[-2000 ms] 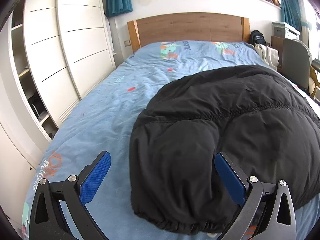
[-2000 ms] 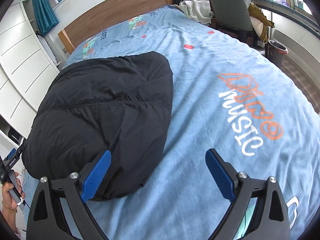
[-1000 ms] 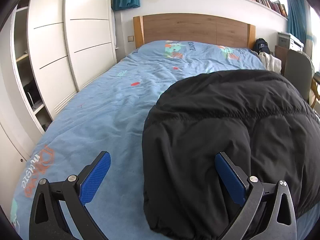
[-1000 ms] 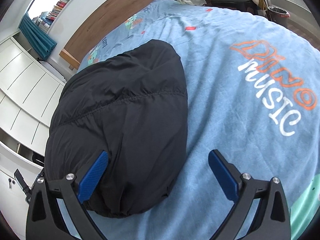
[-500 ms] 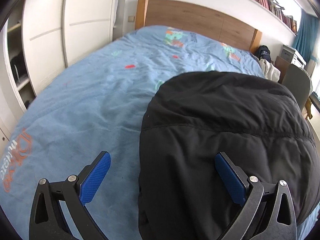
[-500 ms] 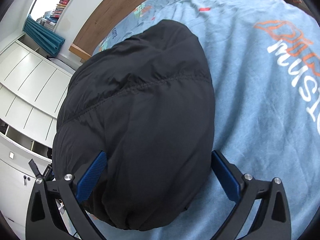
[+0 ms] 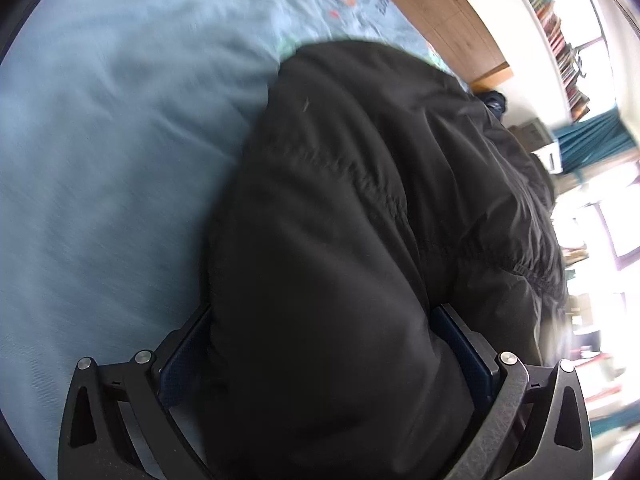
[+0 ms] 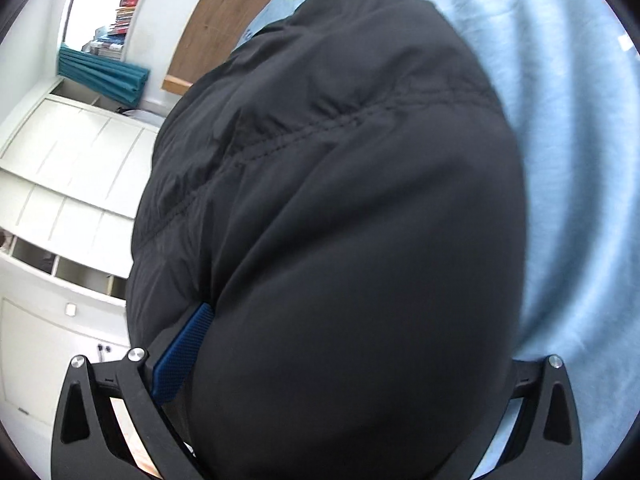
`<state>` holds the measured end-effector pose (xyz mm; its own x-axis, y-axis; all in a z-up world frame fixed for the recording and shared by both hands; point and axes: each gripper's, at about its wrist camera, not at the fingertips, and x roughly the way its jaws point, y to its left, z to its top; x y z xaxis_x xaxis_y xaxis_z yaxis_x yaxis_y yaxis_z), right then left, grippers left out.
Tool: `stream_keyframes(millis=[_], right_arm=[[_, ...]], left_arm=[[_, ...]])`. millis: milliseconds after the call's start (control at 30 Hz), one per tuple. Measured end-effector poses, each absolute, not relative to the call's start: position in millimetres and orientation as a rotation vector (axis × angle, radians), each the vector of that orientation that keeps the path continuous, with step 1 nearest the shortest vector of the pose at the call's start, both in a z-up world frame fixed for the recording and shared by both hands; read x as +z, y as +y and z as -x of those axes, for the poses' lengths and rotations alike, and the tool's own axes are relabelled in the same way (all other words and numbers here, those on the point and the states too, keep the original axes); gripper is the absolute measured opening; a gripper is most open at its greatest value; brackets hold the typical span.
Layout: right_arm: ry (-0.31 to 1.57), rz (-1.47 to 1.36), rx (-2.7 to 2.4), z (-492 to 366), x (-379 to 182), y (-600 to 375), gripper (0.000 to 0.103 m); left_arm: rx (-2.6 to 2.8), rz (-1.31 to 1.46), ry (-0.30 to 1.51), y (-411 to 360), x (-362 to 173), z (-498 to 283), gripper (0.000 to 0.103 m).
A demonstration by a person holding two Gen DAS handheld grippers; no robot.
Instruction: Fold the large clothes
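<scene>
A puffy black down jacket (image 7: 380, 180) lies bundled on the blue bed sheet (image 7: 100, 140). In the left wrist view my left gripper (image 7: 324, 320) is open, and the jacket's near end bulges between its blue pads (image 7: 184, 356). The right wrist view shows the same jacket (image 8: 340, 140) on the sheet (image 8: 580, 160). My right gripper (image 8: 318, 308) is also open and straddles the jacket's near edge. Its left pad (image 8: 184, 356) shows, while the right pad is hidden behind the padding. Both views are tilted and partly blurred.
A wooden headboard (image 7: 440, 12) closes the far end of the bed. White wardrobe doors and open shelves (image 8: 60, 160) stand along one side. A shelf of books (image 7: 560, 40) and a teal curtain (image 8: 104, 74) are up on the wall. Bare sheet lies beside the jacket.
Both grippers have pushed forward and tilted, so the jacket's near end now sits between their fingers instead of ahead of them. The finger spacing looks unchanged.
</scene>
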<state>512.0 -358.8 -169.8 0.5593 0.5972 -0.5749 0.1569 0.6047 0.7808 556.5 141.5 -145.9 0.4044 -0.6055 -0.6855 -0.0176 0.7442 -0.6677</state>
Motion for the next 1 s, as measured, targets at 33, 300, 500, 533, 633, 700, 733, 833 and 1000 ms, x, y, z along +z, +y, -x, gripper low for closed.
stream_keyframes(millis=[33, 300, 500, 533, 633, 700, 733, 833, 1000], right_arm=[[0.966, -0.916, 0.322, -515.2, -170.4, -358.0, 0.103], [0.934, -0.956, 0.368, -529.0, -181.5, -350.8, 0.103], [0.931, -0.892, 0.338, -524.5, -171.2, -343.0, 0.085], [0.912, -0.914, 0.366, -523.2, -167.0, -341.0, 0.066], [0.877, -0.898, 0.396, -522.2, -149.5, -334.8, 0.041], [0.858, -0.867, 0.421, -524.9, -130.4, -326.6, 0.036], [0.841, -0.842, 0.438, -527.4, -116.4, -320.6, 0.035], [0.798, -0.761, 0.468, -533.3, -77.9, -306.2, 0.032], [0.728, -0.681, 0.46, -539.5, -22.6, -294.7, 0.031]], left_arm=[[-0.434, 0.682, 1.112, 140.1, -147.7, -555.4, 0.102], [-0.578, 0.791, 1.119, 122.5, -154.5, -542.4, 0.102], [-0.628, 0.801, 1.067, 107.4, -141.3, -527.3, 0.08], [-0.645, 0.818, 1.045, 105.3, -136.1, -522.2, 0.074], [-0.67, 0.826, 1.002, 94.5, -116.8, -513.5, 0.05], [-0.682, 0.803, 0.979, 88.5, -99.7, -513.2, 0.039], [-0.691, 0.791, 0.961, 85.0, -88.6, -512.7, 0.037], [-0.716, 0.755, 0.907, 74.8, -54.8, -510.8, 0.032], [-0.743, 0.743, 0.816, 68.6, -4.6, -501.8, 0.029]])
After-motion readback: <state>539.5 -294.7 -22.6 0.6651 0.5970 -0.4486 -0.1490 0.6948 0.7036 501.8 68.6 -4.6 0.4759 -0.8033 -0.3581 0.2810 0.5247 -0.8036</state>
